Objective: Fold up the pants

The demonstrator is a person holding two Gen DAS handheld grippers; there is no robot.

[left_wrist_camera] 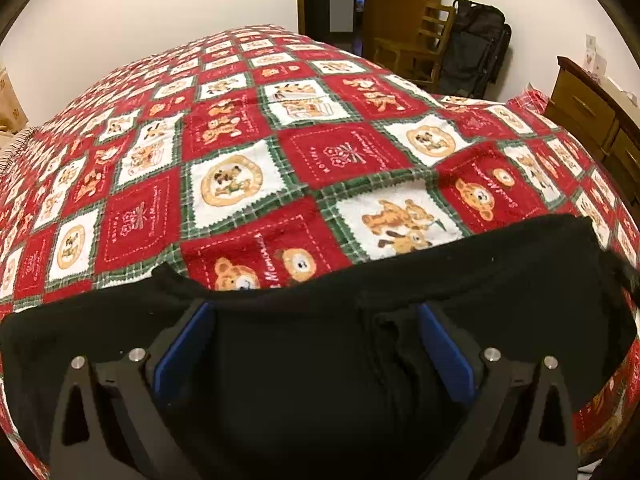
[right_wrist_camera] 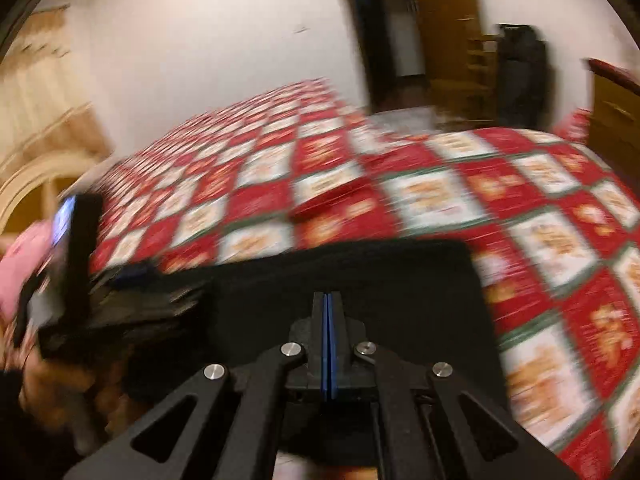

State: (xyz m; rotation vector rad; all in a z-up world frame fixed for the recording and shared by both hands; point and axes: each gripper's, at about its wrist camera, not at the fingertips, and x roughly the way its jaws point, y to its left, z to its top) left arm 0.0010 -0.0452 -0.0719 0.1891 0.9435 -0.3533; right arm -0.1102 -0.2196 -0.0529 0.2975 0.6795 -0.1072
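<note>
With the left gripper (left_wrist_camera: pixel 314 344) hanging wide open and empty over the black pants (left_wrist_camera: pixel 500 280) and the right gripper (right_wrist_camera: pixel 327 312) pressed fully closed on nothing, a fold is seemingly finishing, so smoothing or regrasping an edge is likely coming next.

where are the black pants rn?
Black pants lie across the near edge of the bedspread; left wrist view shows them under the open left tongs, bottom of frame.

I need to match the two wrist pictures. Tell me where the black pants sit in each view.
Left wrist: black pants fill the bottom, beneath the open left gripper.
Right wrist: pants lie bottom centre, beyond the shut right gripper.
Shared landmark: the red checked bedspread.
</note>
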